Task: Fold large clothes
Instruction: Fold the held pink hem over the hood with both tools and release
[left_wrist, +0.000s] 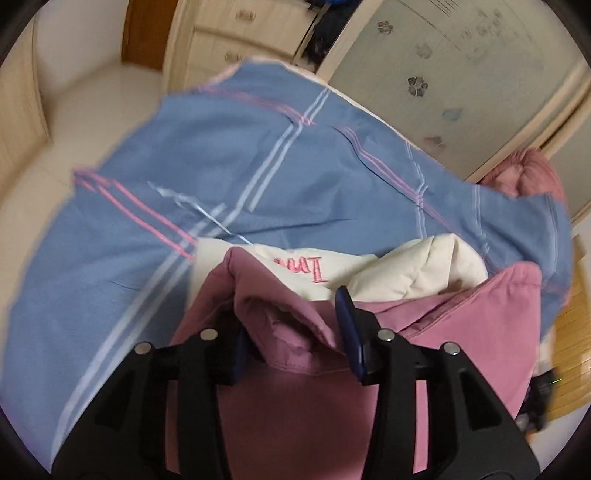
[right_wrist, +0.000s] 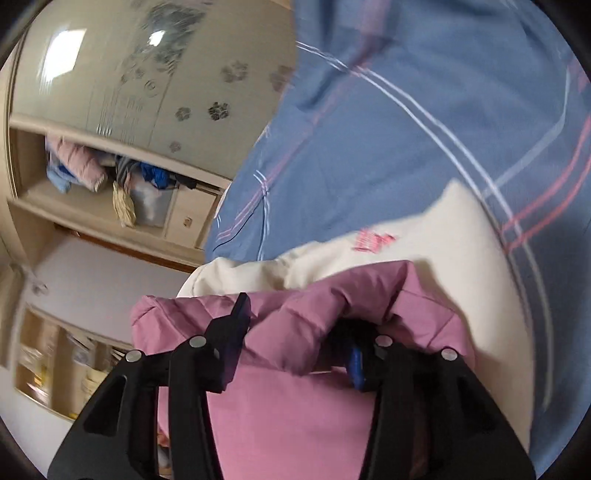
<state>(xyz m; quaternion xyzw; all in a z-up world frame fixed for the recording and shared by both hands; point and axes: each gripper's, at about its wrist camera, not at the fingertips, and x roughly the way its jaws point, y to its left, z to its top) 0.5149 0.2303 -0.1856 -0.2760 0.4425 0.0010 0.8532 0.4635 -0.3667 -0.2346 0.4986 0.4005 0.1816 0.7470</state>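
Pink garment (left_wrist: 295, 369) lies over a cream garment (left_wrist: 417, 269) at the near edge of the blue bed cover (left_wrist: 258, 177), its folded edge bunched loosely between the half-open left gripper (left_wrist: 295, 336) and right gripper (right_wrist: 295, 339), probably for laying down a fold.

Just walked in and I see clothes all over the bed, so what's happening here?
A person with two handheld grippers is folding a pink garment on a bed with a blue plaid sheet. A bunched fold sits between the jaws of the left gripper and right gripper. A cream garment lies beyond.
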